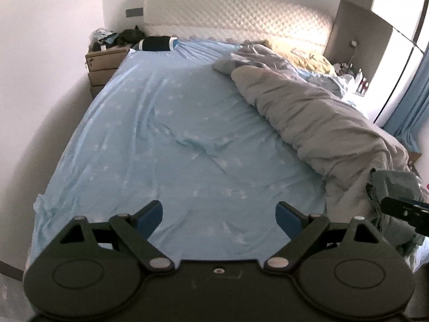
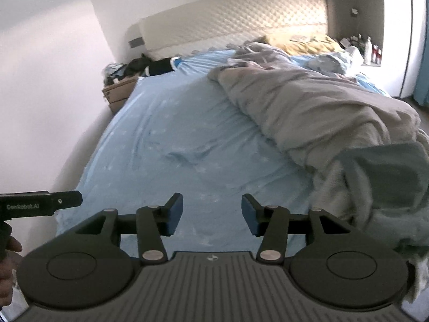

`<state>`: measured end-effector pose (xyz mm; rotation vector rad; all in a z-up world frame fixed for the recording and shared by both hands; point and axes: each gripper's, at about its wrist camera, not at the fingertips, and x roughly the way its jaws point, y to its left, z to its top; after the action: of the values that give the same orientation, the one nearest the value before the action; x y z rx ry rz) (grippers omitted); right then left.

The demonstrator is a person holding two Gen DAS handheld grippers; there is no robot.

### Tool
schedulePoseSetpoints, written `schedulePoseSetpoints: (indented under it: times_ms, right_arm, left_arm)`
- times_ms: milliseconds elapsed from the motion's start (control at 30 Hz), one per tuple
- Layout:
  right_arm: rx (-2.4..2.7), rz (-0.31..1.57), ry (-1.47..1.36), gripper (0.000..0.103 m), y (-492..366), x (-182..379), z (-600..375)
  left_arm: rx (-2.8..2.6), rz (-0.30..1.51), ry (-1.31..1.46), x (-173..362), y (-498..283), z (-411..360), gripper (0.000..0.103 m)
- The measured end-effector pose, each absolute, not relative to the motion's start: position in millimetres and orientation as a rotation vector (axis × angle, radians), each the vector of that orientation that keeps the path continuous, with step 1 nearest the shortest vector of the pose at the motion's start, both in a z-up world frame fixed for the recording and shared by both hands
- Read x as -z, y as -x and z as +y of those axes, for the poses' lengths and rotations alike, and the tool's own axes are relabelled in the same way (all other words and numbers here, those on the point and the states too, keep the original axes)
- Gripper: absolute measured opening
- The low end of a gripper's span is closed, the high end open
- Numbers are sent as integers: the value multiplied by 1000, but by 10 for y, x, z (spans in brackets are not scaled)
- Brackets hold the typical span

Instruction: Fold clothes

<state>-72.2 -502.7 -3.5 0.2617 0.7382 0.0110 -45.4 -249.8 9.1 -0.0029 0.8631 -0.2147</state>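
Note:
A grey-green garment [image 1: 394,196] lies bunched at the foot-right corner of the bed, against the grey duvet; in the right wrist view this garment [image 2: 386,182] sits just right of my fingers. My left gripper [image 1: 219,218] hovers open over the light blue star-print sheet [image 1: 171,123] near the bed's foot, empty. My right gripper [image 2: 212,214] is also open and empty above the sheet [image 2: 174,134], left of the garment. The right gripper's body [image 1: 407,212] shows at the left view's right edge; the left gripper's body [image 2: 40,205] shows at the right view's left edge.
A rumpled grey duvet [image 1: 308,107] runs along the bed's right side, with a yellow pillow [image 1: 308,57] behind it. A white quilted headboard [image 1: 236,10] backs the bed. A wooden nightstand [image 1: 103,64] with clutter stands at the far left. A dark roll [image 1: 155,43] lies by the headboard. Blue curtain [image 1: 413,99] hangs right.

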Motion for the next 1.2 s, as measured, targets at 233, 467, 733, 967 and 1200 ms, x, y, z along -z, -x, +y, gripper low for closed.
schedulePoseSetpoints:
  times_ms: [233,467,733,967,1200]
  right_arm:
    - [45,698,-229,55,657,-97,-4155]
    - [135,695,-240,55,611,-188,-3537]
    - [110,688,-217,63,563,-195,-3354]
    - [56,692,-188,66,479,-164,-3251]
    - [36,713,-200,85,383,-98,-3241]
  left_arm:
    - [294,843,-7,-165,286,-1744,91]
    - [333,805,-62,-256,171,-1314,91]
    - [292,808,-58,-241,175,-1115,91]
    - [210,781,-66,-230,234,-1117,102]
    - [177,791,-59,-205,191,-1119,103]
